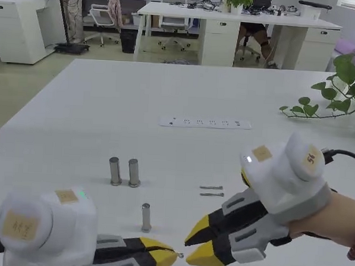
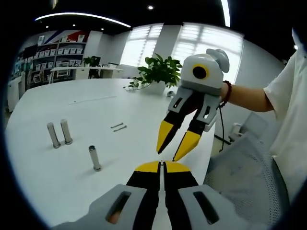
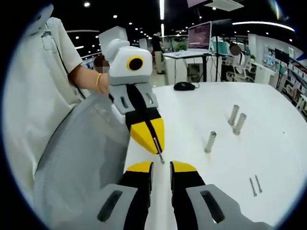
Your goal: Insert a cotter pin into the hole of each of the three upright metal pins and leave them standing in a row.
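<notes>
Three upright metal pins stand on the white table (image 1: 77,116): two side by side (image 1: 115,171) (image 1: 134,172) and one alone nearer me (image 1: 146,217). In the right gripper view the lone pin (image 3: 210,142) stands ahead of the pair (image 3: 233,115). Low over the table's near edge, my left gripper (image 1: 174,253) is shut on a thin cotter pin (image 3: 158,152) that pokes out of its yellow tips. My right gripper (image 1: 188,251) is open, its jaws just in front of that cotter pin's end. Two more cotter pins (image 1: 211,191) lie flat to the right of the metal pins.
A white power strip (image 1: 205,122) lies mid-table. A leafy plant (image 1: 346,88) hangs over the right edge. A grey mesh chair (image 3: 81,153) sits by the near table edge under the grippers. Desks and office chairs stand beyond the table.
</notes>
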Available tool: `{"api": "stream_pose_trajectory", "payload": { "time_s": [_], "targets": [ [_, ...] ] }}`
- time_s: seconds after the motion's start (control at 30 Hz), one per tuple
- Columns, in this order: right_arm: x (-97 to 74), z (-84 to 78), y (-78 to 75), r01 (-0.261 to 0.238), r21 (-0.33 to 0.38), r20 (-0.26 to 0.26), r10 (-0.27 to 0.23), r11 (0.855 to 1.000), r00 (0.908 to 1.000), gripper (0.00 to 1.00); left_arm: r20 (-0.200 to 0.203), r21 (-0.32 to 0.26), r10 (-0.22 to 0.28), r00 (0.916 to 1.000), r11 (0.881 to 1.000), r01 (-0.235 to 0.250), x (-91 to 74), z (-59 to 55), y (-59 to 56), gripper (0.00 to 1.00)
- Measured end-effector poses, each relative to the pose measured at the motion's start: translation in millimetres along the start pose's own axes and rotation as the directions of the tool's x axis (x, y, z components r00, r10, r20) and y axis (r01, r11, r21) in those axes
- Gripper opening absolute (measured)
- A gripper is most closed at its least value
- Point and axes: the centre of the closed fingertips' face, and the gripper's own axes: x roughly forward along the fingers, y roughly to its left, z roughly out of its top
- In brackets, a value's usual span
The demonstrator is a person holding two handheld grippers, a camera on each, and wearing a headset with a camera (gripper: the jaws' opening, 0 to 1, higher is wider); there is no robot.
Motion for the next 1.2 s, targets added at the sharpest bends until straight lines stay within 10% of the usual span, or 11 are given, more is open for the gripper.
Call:
{"api": "stream_pose_trajectory", "payload": {
  "time_s": [1.2],
  "targets": [
    [3.4,-4.8,19.5,-0.094,-0.078,-0.024,0.092,0.993,0.9955,0.04,-0.014,0.118,-0.103,0.9945,0.988,0.104,1.7,0.0,-22.6,0.00]
  ]
}}
